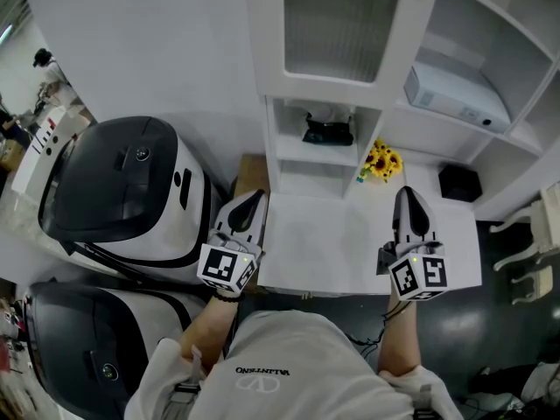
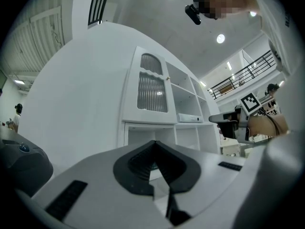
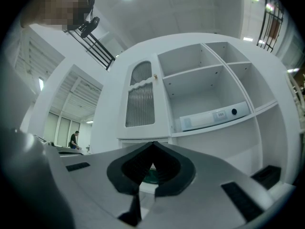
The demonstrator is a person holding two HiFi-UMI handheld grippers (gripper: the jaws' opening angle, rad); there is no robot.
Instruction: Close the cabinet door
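I have the left gripper and the right gripper both held just above the near edge of the white counter, each with its jaws pressed together and nothing between them. Past their tips, a bunch of yellow flowers stands on the counter beside the open cubbies, and a black object sits in the upper cubby. Farther up, the cabinet door with its ribbed glass panel lies flush in its frame at the unit's upper left, well apart from both grippers, with a white box on the open shelf to its right.
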